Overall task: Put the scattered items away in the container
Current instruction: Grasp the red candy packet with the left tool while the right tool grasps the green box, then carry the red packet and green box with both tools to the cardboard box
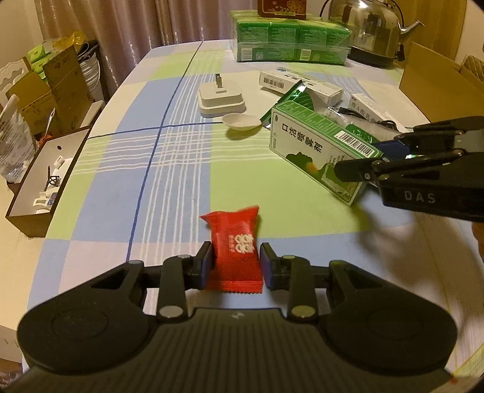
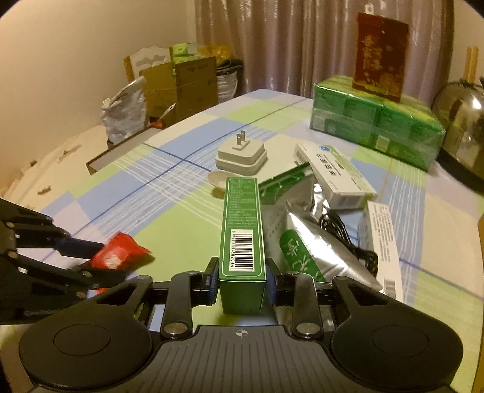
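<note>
The left gripper (image 1: 235, 266) is clenched on a red packet (image 1: 234, 246), its blue pads pressed against the packet's two sides, with the packet's upper end sticking out past the fingertips above the checked tablecloth (image 1: 145, 169). From the right wrist view the same packet (image 2: 119, 252) shows pinched between the left gripper's dark fingers at the left edge. The right gripper (image 2: 242, 276) grasps a long green box (image 2: 242, 229) by its near end, the pads tight on both narrow sides and the barcode face up; the box runs away from the gripper toward the middle of the table. In the left wrist view that box (image 1: 320, 151) lies tilted, with the right gripper (image 1: 363, 160) on its end. Just right of the box lies a silver pouch (image 2: 320, 241) with green lettering, over a black cable (image 2: 348, 238), and beyond those are white cartons (image 2: 335, 172). Behind the box stand a white plug adapter (image 2: 242, 154) with prongs up and a small white dish (image 1: 242, 121) beside it. At the far end sit stacked green packs (image 2: 375, 124) with a dark red box (image 2: 379, 57) on top, next to a steel kettle (image 1: 366, 27). Off the table's left edge stands an open brown container (image 1: 42, 178) with small things inside.
</note>
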